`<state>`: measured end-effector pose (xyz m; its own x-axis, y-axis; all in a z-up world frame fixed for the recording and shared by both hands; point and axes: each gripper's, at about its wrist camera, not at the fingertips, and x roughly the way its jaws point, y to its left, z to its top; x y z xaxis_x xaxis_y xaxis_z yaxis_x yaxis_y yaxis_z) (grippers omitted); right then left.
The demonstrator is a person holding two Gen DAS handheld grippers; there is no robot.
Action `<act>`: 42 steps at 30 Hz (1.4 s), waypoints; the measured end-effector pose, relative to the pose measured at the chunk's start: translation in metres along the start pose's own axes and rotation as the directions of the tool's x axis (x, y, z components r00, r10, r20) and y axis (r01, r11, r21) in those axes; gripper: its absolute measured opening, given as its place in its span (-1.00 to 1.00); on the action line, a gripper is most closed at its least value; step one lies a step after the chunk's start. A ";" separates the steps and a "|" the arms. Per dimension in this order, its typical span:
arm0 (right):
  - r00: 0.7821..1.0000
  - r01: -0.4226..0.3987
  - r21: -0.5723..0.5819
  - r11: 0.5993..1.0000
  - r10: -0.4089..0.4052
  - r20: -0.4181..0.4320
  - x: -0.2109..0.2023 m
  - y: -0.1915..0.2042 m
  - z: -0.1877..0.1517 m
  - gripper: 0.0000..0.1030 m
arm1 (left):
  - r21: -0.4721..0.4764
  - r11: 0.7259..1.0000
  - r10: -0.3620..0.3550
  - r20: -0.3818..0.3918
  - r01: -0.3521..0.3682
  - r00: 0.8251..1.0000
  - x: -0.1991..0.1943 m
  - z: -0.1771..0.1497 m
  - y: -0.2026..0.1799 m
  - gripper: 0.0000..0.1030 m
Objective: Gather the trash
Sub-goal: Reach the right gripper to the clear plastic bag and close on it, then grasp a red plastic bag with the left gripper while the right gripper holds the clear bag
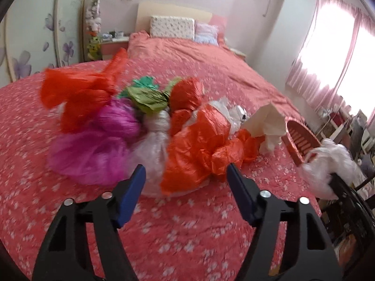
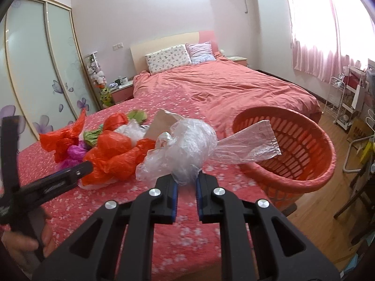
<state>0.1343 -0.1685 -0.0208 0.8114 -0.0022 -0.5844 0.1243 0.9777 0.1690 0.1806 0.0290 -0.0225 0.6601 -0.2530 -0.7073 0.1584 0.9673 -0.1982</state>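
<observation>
Right gripper (image 2: pixel 187 182): clenched on clear plastic bag (image 2: pixel 187 149); carry fully over orange laundry basket (image 2: pixel 302 180) before releasing. Left gripper (image 1: pixel 186 178): spread, empty.

Bag pile (image 1: pixel 131 126) on bed (image 1: pixel 211 70); basket (image 2: pixel 304 154) right, at bed edge.

Bed (image 2: pixel 182 238) bears crumpled bags (image 2: pixel 112 157), basket (image 2: pixel 311 175), pillows (image 2: pixel 167 57).

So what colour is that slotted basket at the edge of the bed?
The basket is orange-red plastic, close to the bedspread's colour. It shows best in the right wrist view.
</observation>
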 end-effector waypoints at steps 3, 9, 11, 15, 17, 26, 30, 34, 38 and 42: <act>1.000 0.007 0.001 1.000 -0.007 -0.003 0.000 -0.008 -0.002 -0.74 | 0.037 0.999 -0.023 0.007 0.023 1.000 0.002 -0.002 -0.015 0.20; 1.000 0.010 0.026 1.000 -0.009 -0.011 0.002 -0.021 -0.004 -0.74 | 0.095 0.995 -0.029 0.036 0.025 0.999 0.000 0.000 -0.042 0.20; 1.000 0.012 0.032 0.999 -0.012 -0.011 0.001 -0.026 -0.005 -0.74 | 0.101 0.995 -0.032 0.046 0.027 0.998 0.000 0.003 -0.047 0.20; 1.000 0.016 0.043 0.999 -0.016 -0.016 0.003 -0.031 -0.005 -0.74 | 0.141 0.990 0.008 0.038 -0.013 0.999 0.017 0.005 -0.056 0.20; 1.000 0.015 0.049 0.999 -0.014 -0.025 0.007 -0.033 -0.006 -0.74 | 0.149 0.989 0.020 0.006 -0.021 1.000 0.030 0.004 -0.058 0.20; 0.999 0.016 0.079 0.997 -0.012 -0.053 0.014 -0.044 -0.011 -0.73 | 0.205 0.978 0.066 -0.067 -0.051 0.996 0.067 0.002 -0.075 -0.17; 0.998 0.017 0.083 0.996 -0.012 -0.056 0.012 -0.045 -0.012 -0.73 | 0.190 0.981 0.049 -0.105 -0.028 0.993 0.075 -0.002 -0.071 -0.82; 0.999 0.016 0.082 0.997 -0.012 -0.049 0.010 -0.046 -0.013 -0.73 | 0.166 0.986 -0.003 -0.096 0.019 0.995 0.061 -0.005 -0.066 -0.89; 0.999 0.008 0.087 0.996 -0.005 -0.039 0.006 -0.047 -0.012 -0.73 | 0.143 0.988 -0.056 -0.060 0.064 0.997 0.040 -0.005 -0.057 -0.93; 1.000 -0.001 0.083 0.997 0.003 -0.026 0.001 -0.046 -0.010 -0.73 | 0.114 0.989 -0.091 -0.024 0.093 0.996 0.021 -0.002 -0.048 -0.94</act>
<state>0.1235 -0.2112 -0.0369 0.7965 0.0064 -0.6046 0.1703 0.9571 0.2345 0.1856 -0.0229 -0.0288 0.6252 -0.3403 -0.7024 0.3019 0.9353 -0.1844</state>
